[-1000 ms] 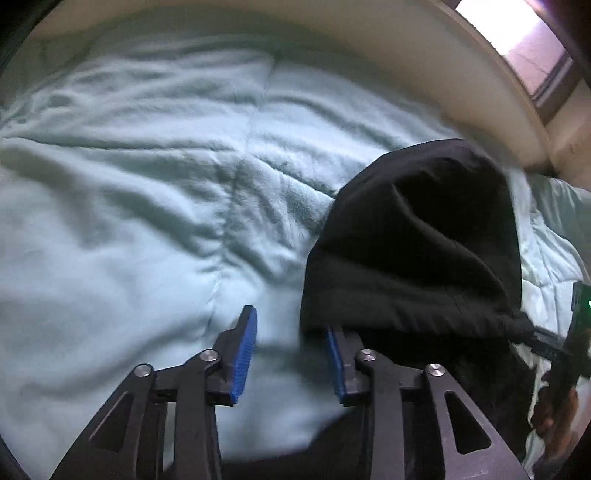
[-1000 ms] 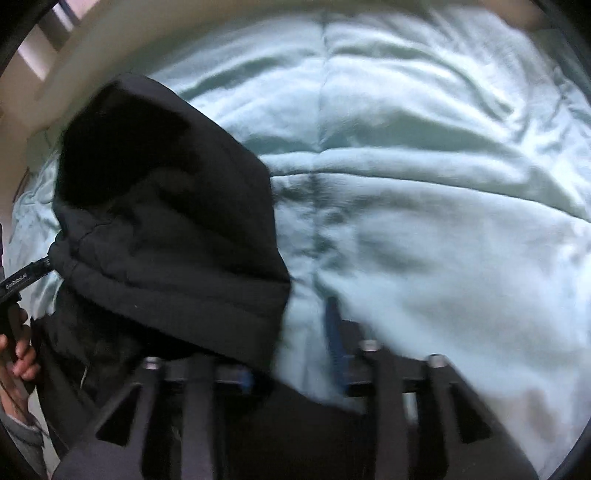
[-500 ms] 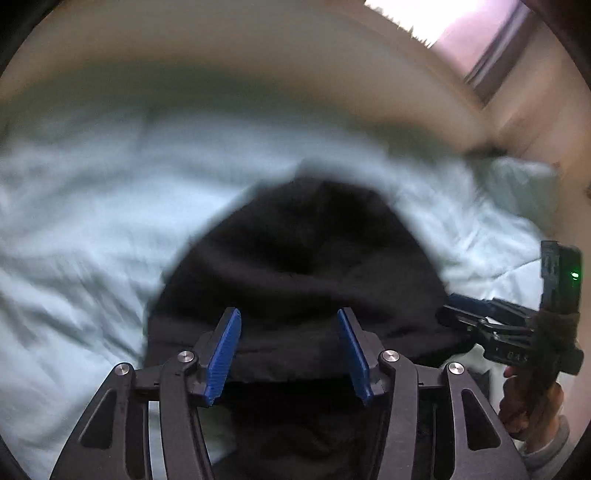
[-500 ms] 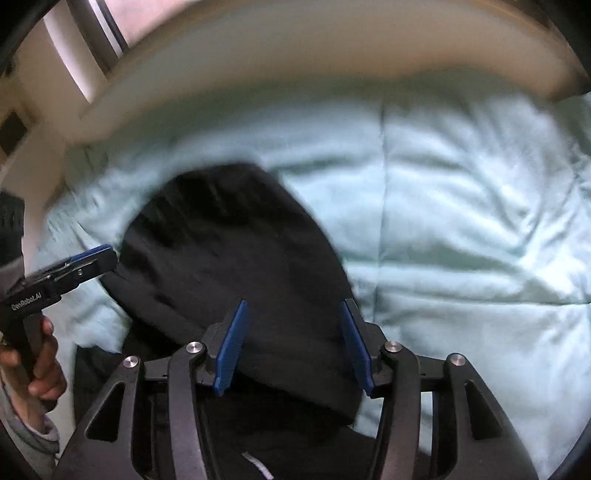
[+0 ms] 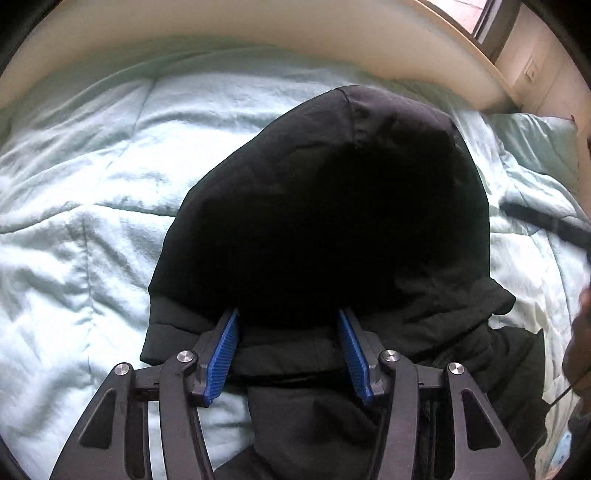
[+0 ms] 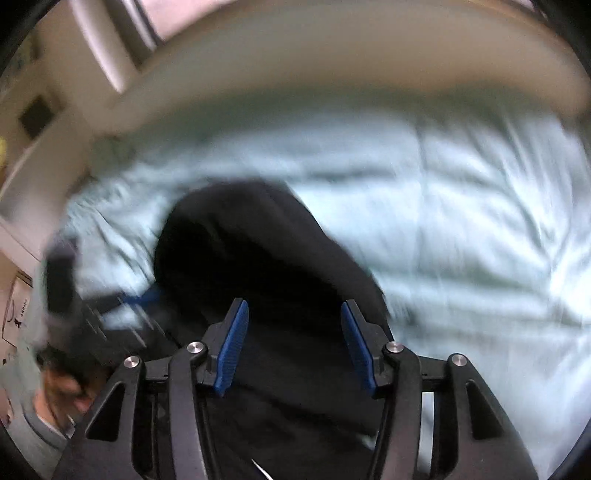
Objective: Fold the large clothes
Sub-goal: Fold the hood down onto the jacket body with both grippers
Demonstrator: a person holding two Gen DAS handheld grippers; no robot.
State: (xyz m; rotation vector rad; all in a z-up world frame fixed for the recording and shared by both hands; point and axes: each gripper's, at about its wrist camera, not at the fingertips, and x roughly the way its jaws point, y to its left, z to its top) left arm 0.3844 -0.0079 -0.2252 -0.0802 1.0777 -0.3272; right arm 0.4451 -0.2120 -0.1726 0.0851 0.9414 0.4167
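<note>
A black hooded garment (image 5: 332,206) lies on a pale mint quilt (image 5: 92,184), its hood spread flat and pointing away from me. My left gripper (image 5: 288,321) is open, its blue pads either side of the hood's base, holding nothing. In the right wrist view, which is blurred, the same garment (image 6: 266,266) lies under my right gripper (image 6: 291,314), which is open and empty above the dark cloth. The left gripper (image 6: 110,314) shows as a dark blur at the left of that view. The garment's body is hidden below both views.
A cream headboard or bed edge (image 5: 258,26) curves along the far side of the quilt. A window (image 5: 480,11) sits at the upper right. A pale pillow (image 5: 535,144) lies at the right edge. The quilt (image 6: 461,221) stretches wide to the right of the garment.
Both grippers have let go of the hood's lower edge and opened. They pulled back and swung to centre over the garment. The right view is still moving.
</note>
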